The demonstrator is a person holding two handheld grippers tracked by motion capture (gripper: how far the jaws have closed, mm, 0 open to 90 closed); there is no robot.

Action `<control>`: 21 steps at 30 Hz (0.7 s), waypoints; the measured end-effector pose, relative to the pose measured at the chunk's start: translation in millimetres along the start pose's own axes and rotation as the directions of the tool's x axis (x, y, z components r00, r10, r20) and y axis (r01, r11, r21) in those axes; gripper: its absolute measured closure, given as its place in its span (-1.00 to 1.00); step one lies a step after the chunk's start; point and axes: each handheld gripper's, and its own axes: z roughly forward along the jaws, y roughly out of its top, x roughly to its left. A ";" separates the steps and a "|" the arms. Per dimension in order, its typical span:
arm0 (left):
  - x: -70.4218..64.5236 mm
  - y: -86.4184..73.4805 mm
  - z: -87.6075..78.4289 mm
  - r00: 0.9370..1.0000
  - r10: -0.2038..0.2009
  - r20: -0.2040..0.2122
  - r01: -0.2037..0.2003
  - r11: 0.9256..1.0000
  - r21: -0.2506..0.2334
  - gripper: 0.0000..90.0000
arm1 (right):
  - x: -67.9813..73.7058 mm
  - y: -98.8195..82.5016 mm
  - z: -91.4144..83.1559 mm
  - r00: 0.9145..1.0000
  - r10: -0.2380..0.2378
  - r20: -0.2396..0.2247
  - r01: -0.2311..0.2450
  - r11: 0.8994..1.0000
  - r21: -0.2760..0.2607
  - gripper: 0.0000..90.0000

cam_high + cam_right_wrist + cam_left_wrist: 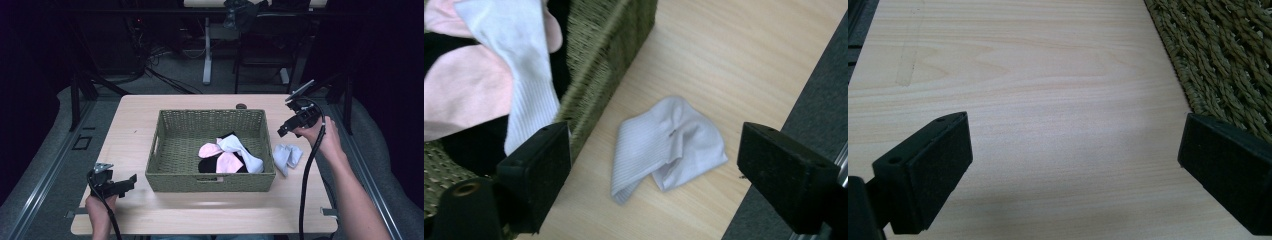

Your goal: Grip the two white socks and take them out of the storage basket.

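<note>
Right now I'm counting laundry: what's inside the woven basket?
Inside the woven basket lie pink socks, a white sock draped over them, and black fabric underneath. Anything buried beneath that pile is hidden.

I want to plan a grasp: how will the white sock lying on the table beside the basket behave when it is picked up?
The white sock lies crumpled and folded, so it will probably hang limp. It looks thin and ribbed, likely light and not slippery. It lies flat, so it should not roll.

My table [150,210] is pale wood, smooth with a soft sheen. The basket [210,181] is rough woven straw, olive and matt. The white sock [666,145] beside it is soft ribbed cloth. My right gripper [654,170] has matt black plastic jaws with dull pads.
</note>
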 end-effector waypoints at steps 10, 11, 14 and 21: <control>3.4 -2.2 -3.5 1.000 -0.027 0.001 0.027 1.000 0.000 -0.98 | 33.3 21.0 -15.0 0.995 -0.102 -0.024 0.101 0.995 -0.016 -0.96; 3.4 -2.2 -3.5 1.000 -0.027 0.001 0.027 1.000 0.000 -0.98 | 33.3 21.0 -15.0 0.995 -0.102 -0.024 0.101 0.995 -0.016 -0.96; 1.2 -0.4 -0.8 1.000 -0.018 0.001 0.018 1.000 -0.006 -0.98 | 45.3 27.5 -13.4 0.991 -0.132 -0.030 0.132 0.991 -0.020 -1.00; 0.2 0.3 -0.6 1.000 -0.008 0.005 0.008 1.000 -0.004 -0.98 | 68.1 39.7 -5.9 0.985 -0.162 -0.059 0.160 0.986 -0.042 -1.00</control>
